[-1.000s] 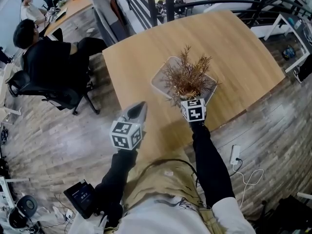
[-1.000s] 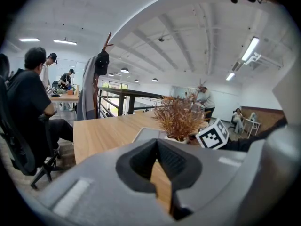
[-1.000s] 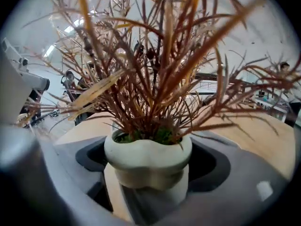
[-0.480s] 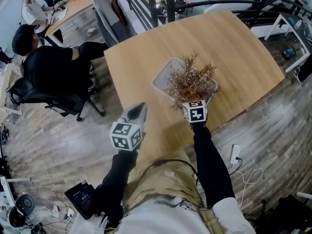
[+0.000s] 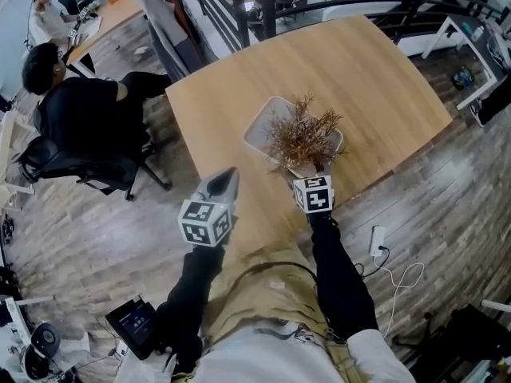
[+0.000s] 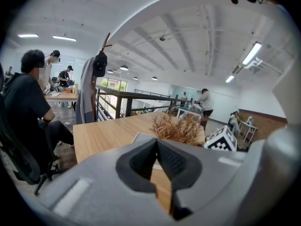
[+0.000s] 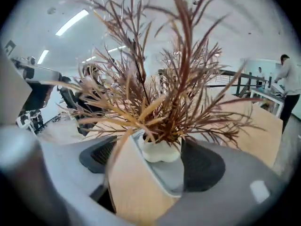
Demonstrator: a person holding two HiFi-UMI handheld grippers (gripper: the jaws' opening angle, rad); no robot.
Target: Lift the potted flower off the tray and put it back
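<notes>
The potted flower (image 5: 302,132) has dry brown fronds in a small white pot (image 7: 159,152). It stands on a pale translucent tray (image 5: 259,122) on the wooden table (image 5: 367,70). My right gripper (image 5: 310,170) reaches in under the fronds from the near side. In the right gripper view its jaws are closing around the pot: the right pad lies close beside it, and a gap remains at the left pad (image 7: 101,155). My left gripper (image 5: 227,175) hovers off the table's near left, shut and empty, its tips (image 6: 156,141) meeting. The flower (image 6: 176,128) shows beyond them.
A person in black sits on an office chair (image 5: 80,110) left of the table. A dark railing (image 5: 263,6) runs past the table's far edge. On the floor lie a power strip with a white cable (image 5: 377,244) at right and a black device (image 5: 132,321) by my feet.
The whole view has shifted slightly. The right gripper's marker cube now sits a little nearer me, just below the fronds instead of against them. The flower still stands on the tray.
</notes>
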